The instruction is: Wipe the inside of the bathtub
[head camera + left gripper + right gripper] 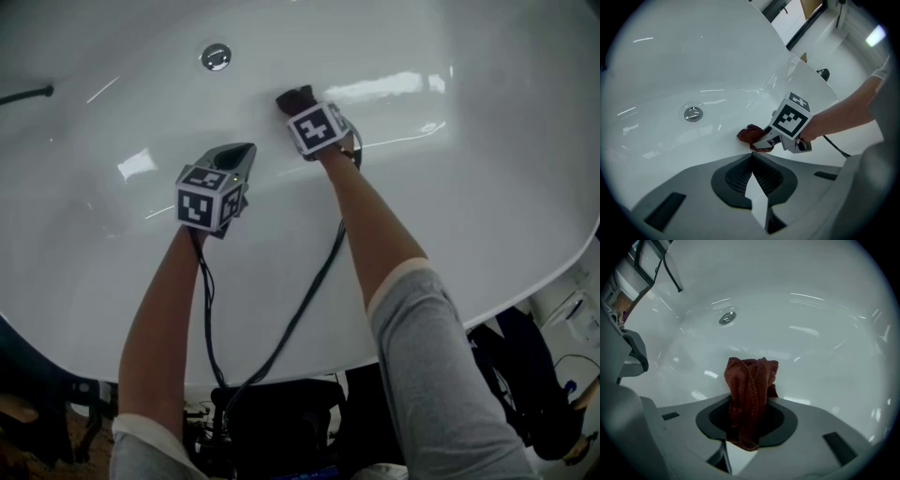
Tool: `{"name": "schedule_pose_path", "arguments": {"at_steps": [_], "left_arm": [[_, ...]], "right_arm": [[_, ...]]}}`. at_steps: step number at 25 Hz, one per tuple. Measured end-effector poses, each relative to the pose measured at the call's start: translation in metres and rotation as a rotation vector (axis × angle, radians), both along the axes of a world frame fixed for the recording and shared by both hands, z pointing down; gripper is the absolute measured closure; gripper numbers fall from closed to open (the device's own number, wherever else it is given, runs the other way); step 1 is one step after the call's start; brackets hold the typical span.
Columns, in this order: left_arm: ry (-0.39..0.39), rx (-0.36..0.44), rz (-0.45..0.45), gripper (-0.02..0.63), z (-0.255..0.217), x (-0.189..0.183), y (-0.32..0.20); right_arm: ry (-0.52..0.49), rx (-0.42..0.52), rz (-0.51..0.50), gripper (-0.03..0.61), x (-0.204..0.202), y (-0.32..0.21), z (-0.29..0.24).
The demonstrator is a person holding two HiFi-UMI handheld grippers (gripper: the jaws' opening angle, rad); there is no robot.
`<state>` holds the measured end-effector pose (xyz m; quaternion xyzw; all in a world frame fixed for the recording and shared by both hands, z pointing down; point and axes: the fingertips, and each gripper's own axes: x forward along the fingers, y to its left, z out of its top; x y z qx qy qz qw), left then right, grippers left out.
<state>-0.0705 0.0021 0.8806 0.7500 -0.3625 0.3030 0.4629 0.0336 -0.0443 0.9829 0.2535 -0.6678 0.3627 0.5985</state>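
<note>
While the dark red cloth stood bunched and upright in the right gripper, that gripper's fingers were pinching its lower folds. The free end of the cloth lay against the white inner surface of the bathtub. It sat near the round metal drain, on the side toward the tub's near rim. From the left gripper view the cloth showed as a small wad at the tip of the right gripper, low on the curved wall. The left gripper hung over the tub just beside the right one and apart from it, nearer the rim. Its fingers were pressed together with nothing between them. Whether it touched the tub could not be told. A black cable trailed from the grippers back over the near rim.
</note>
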Motion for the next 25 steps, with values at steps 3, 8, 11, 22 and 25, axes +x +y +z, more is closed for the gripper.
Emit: {"name": "schedule_pose_path", "arguments": {"at_steps": [3, 8, 11, 22, 25], "left_arm": [[-0.007, 0.001, 0.003, 0.606, -0.002, -0.002, -0.001], [0.002, 0.014, -0.006, 0.606, -0.007, -0.002, -0.005], [0.011, 0.013, -0.016, 0.606, -0.006, 0.001, -0.001], [0.027, -0.017, -0.028, 0.606, 0.005, 0.009, 0.013], [0.033, -0.009, -0.014, 0.606, 0.002, 0.016, 0.011]], "right_arm": [[-0.024, 0.012, -0.076, 0.449, -0.006, -0.004, 0.000], [0.106, 0.114, -0.062, 0.449, 0.059, -0.032, -0.004], [0.192, 0.202, 0.082, 0.449, 0.109, -0.055, -0.008], [0.133, 0.012, -0.242, 0.453, 0.097, 0.003, 0.002], [0.081, -0.117, -0.485, 0.453, 0.084, 0.033, 0.001]]}}
